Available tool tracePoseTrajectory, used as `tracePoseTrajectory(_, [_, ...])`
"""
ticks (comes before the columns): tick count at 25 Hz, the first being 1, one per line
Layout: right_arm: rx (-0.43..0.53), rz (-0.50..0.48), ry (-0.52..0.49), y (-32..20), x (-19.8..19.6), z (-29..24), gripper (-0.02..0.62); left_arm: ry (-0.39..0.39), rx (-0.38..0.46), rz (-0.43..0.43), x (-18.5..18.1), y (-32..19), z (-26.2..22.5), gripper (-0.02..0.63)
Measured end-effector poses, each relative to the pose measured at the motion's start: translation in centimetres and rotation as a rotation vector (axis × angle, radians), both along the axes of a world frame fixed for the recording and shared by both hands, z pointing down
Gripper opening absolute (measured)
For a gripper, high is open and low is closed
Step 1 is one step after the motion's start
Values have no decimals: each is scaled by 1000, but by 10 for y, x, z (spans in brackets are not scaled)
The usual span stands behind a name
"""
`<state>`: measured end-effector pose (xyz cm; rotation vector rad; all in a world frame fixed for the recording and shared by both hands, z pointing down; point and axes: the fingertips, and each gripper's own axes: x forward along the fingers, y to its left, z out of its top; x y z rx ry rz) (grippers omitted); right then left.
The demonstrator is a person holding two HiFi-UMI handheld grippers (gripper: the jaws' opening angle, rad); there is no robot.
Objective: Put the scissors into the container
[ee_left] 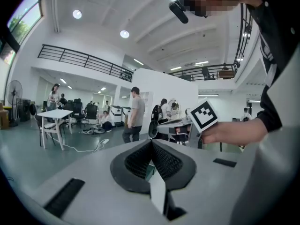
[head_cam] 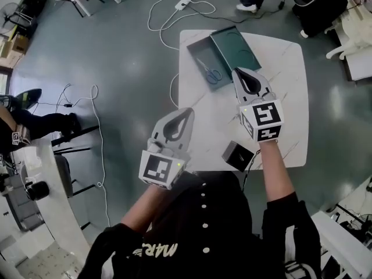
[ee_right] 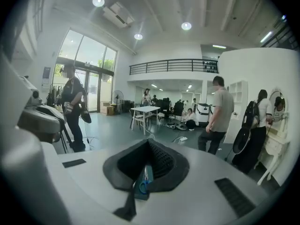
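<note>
One pair of blue-handled metal scissors [head_cam: 210, 72] is pictured in one dark green rectangular container [head_cam: 197, 52]; the left tool [head_cam: 186, 114] and the right tool [head_cam: 240, 73] are pressed together.

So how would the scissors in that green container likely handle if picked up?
The scissors look thin and metal-bladed, so probably stiff and light. They lie flat in the shallow container, so jaws would likely find little to pinch. Their looped blue handles suggest a pivot, so the blades might swing open if lifted by one loop.
</note>
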<state>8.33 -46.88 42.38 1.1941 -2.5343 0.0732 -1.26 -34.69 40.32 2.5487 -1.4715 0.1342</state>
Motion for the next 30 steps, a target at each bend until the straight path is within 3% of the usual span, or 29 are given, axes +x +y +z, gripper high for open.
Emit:
tracePoseTrajectory(4, [84,15,-52,20,4,-43,14,3,82,50,4,2,-24,26])
tracePoseTrajectory(13, [161,76,-155,71,18,-101,14,27,126,64,-6,23,-55,26])
tracePoseTrajectory(21, [228,188,-224,115,59,-114,14,-17,120,45,-22,29,-56,26])
tracePoseTrajectory(25, [291,241,-264,138,75,-115,14,-11,101,40,-24,35,-53,26])
tracePoseTrajectory(30, [301,312,-283,159,98,-109,14,-8,107,22,-25,43,-56,26])
